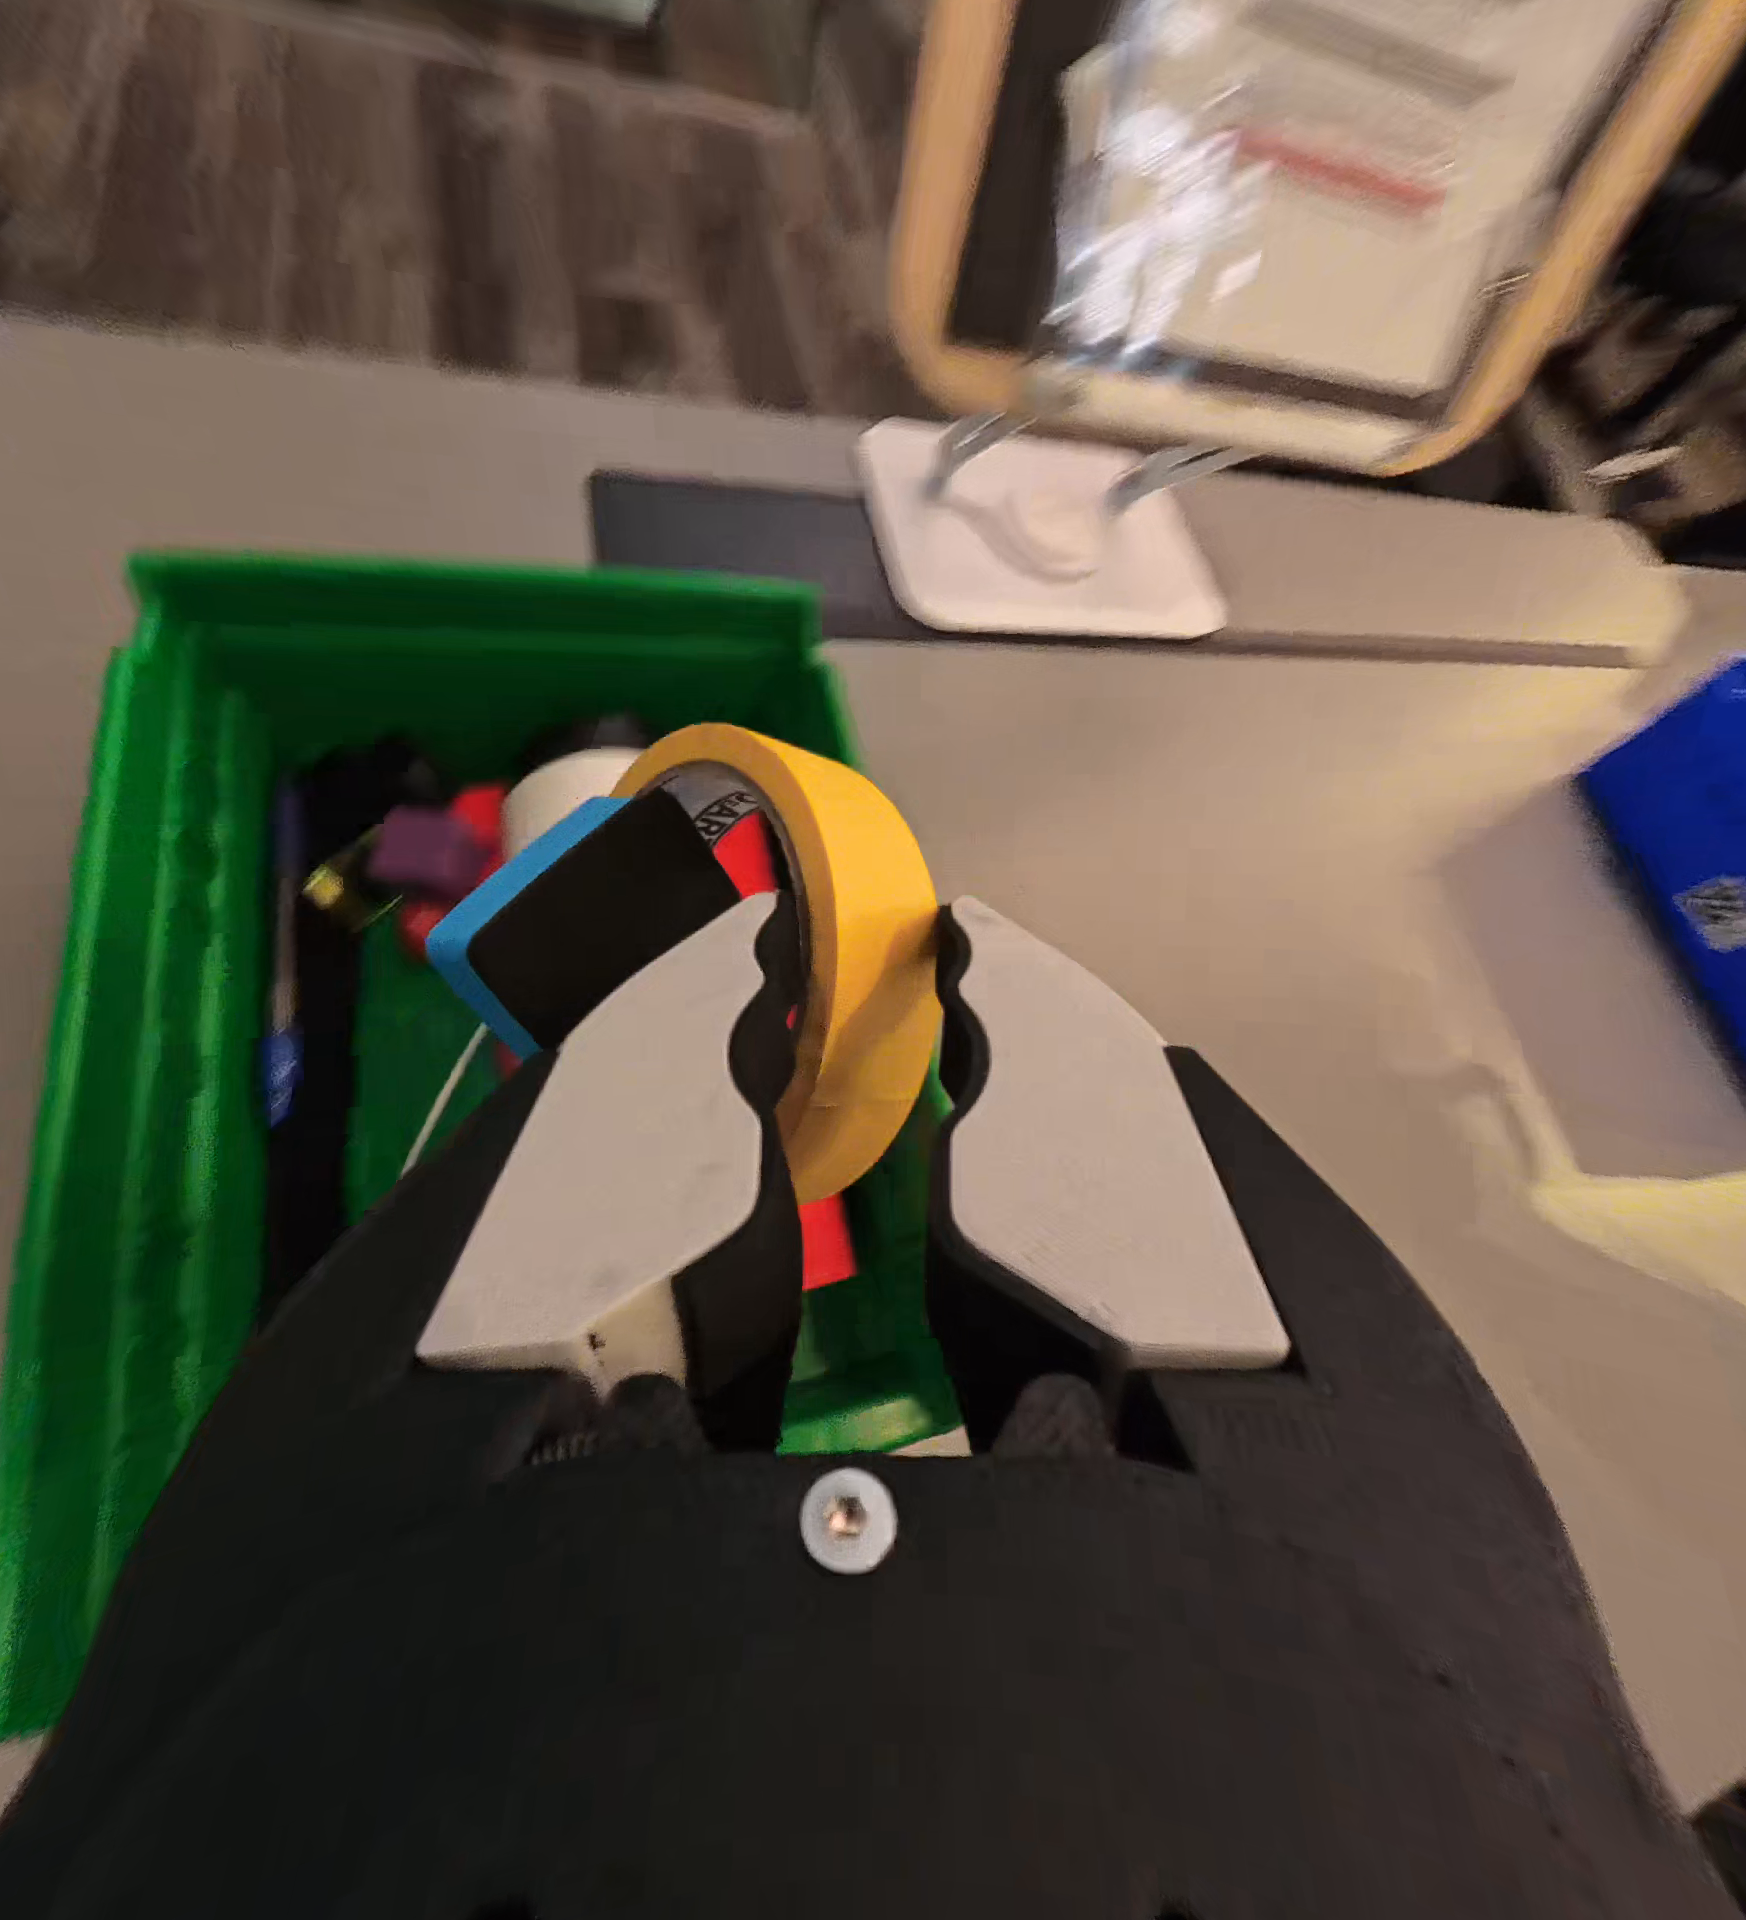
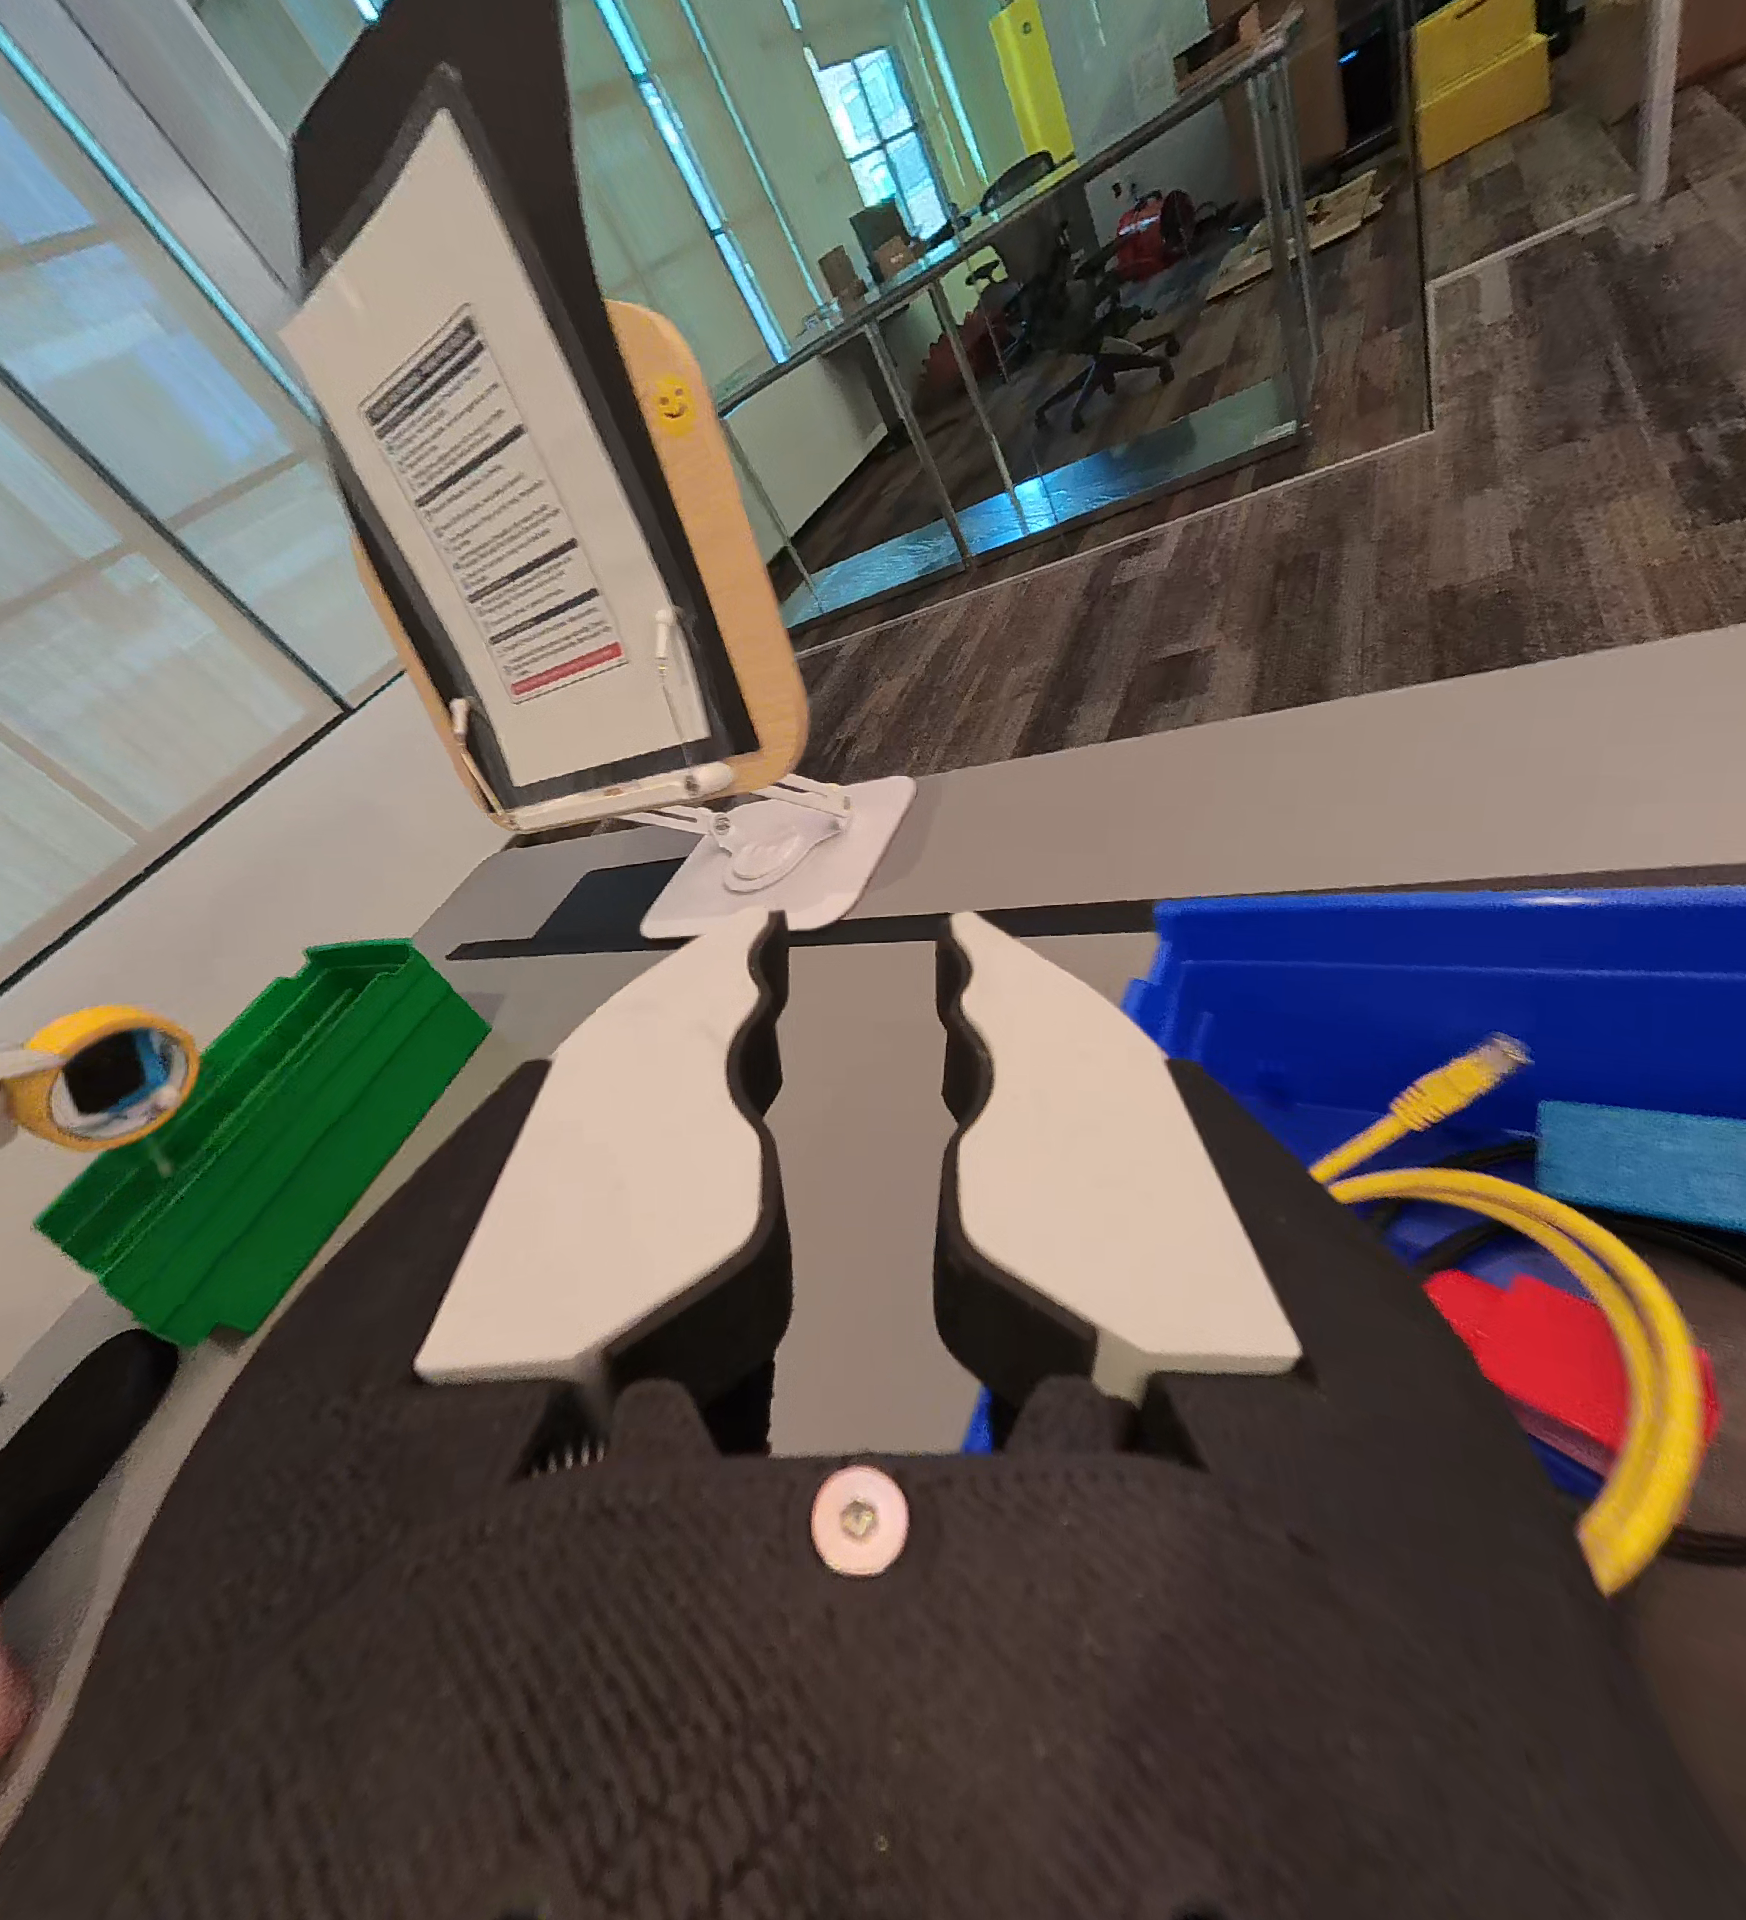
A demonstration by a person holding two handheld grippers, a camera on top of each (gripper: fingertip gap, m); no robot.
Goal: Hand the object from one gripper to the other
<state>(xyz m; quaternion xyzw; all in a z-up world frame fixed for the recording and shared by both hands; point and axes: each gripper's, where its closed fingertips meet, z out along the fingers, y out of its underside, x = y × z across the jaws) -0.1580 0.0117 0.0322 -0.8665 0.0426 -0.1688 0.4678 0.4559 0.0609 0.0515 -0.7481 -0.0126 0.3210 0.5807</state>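
Left gripper [image 1: 856, 935]: jaws clamp yellow tape roll [image 1: 864, 961].
Below: green bin [image 1: 162, 935] on the counter [image 1: 1212, 831].

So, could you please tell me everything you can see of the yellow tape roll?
The tape roll is a yellow ring, seemingly masking tape, with a grey printed core. The left gripper holds it in the air above the green bin, pinching one side of the ring: one finger goes through the hole, the other presses on the outside. It stands on edge. Nothing else touches it. The right gripper is open and well apart.
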